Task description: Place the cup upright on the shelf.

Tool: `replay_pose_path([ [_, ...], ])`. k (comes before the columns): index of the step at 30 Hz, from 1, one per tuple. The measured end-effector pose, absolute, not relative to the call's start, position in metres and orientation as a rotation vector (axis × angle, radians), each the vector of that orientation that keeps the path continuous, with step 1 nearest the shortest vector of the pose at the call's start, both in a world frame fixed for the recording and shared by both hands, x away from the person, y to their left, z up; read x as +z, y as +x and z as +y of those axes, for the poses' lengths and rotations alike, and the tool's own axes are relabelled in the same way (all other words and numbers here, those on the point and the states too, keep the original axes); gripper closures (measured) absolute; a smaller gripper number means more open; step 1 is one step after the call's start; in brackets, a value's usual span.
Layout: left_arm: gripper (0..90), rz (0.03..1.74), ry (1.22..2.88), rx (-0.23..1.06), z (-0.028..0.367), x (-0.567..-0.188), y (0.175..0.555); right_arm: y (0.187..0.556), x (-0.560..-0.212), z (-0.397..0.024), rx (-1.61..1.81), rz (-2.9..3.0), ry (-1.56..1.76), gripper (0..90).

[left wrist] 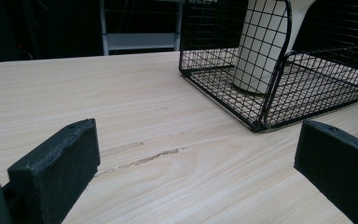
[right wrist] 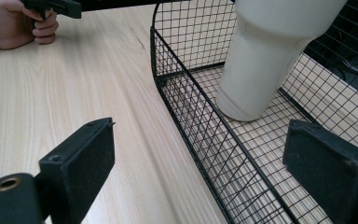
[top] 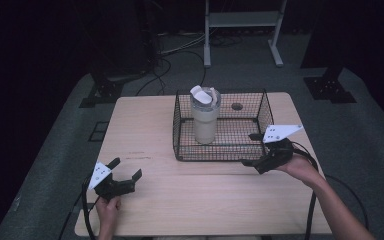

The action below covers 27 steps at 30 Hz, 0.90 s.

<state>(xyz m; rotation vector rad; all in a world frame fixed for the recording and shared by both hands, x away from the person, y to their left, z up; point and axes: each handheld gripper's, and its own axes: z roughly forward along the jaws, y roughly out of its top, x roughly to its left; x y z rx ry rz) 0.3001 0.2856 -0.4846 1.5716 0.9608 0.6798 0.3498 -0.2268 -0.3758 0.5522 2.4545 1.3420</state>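
Observation:
A cream tumbler with a clear lid stands upright in a black wire basket on the far half of the table. My right gripper is open at the basket's front right corner. In the right gripper view the basket's wall runs between the jaws of my right gripper, with the tumbler just beyond. My left gripper is open and empty, low over the table's front left. Its own view has my left gripper facing the basket and tumbler from a distance.
The wooden table has a round cable hole behind the basket. A white metal frame, cables and dark stand feet are on the floor beyond. The person's left hand rests on the table.

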Motion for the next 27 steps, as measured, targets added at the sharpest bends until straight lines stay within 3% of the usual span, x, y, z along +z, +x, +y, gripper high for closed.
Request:
replay_pose_path([
  [27,0.0,0.958,1.571,0.682,0.285,-0.485,0.300,0.320,-0.400,-0.247,1.356,2.457,0.590,8.5],
])
